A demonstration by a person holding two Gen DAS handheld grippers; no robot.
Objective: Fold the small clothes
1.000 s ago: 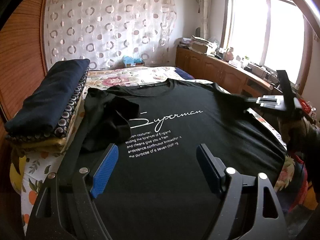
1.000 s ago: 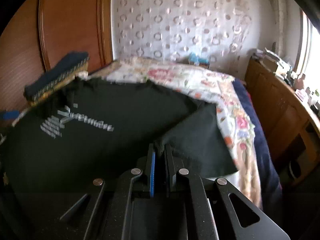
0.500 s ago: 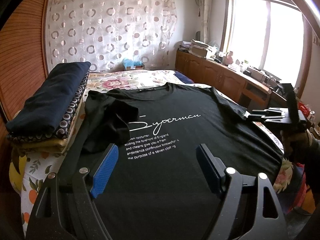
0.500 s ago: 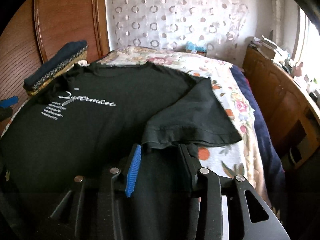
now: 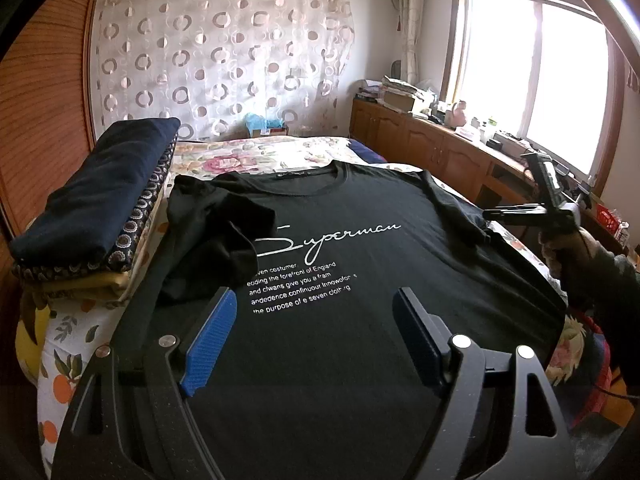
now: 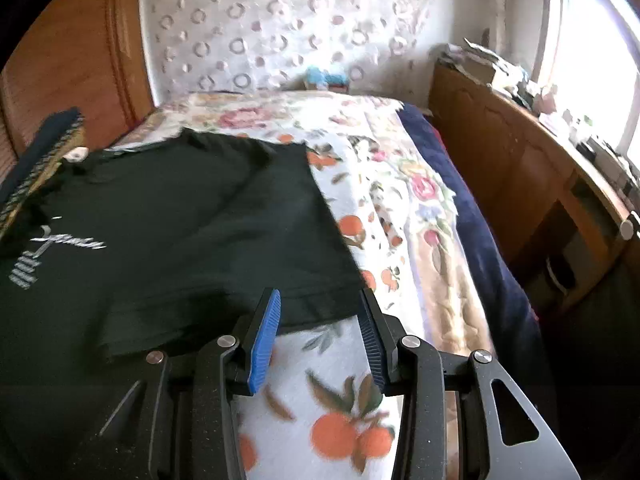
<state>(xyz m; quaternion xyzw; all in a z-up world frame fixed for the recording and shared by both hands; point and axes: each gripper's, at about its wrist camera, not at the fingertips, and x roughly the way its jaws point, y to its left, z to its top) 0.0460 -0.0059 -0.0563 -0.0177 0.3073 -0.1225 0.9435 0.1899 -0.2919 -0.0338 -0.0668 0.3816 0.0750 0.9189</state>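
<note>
A black T-shirt [image 5: 360,360] with a white "Superman" print lies front up on the bed. Its left sleeve [image 5: 216,240] is folded in over the chest. My left gripper [image 5: 316,296] hovers open above the lower front, with nothing between its fingers. The right sleeve [image 6: 288,264] lies spread out flat on the bedspread. My right gripper [image 6: 318,320] is open just behind that sleeve's hem, and its pads press on nothing. The left wrist view shows the right gripper [image 5: 490,213] in a hand at the shirt's right edge, close to the right sleeve [image 5: 456,212].
A stack of folded clothes [image 5: 96,208] sits at the bed's left edge against a wooden wardrobe [image 5: 40,100]. The floral bedspread [image 6: 400,184] runs on to the far wall. A low wooden cabinet [image 5: 432,152] with clutter on top lines the window side.
My right gripper opened and let go of the right sleeve, then drew back to the right off the shirt. The sleeve now lies flat. My left gripper has not moved.
</note>
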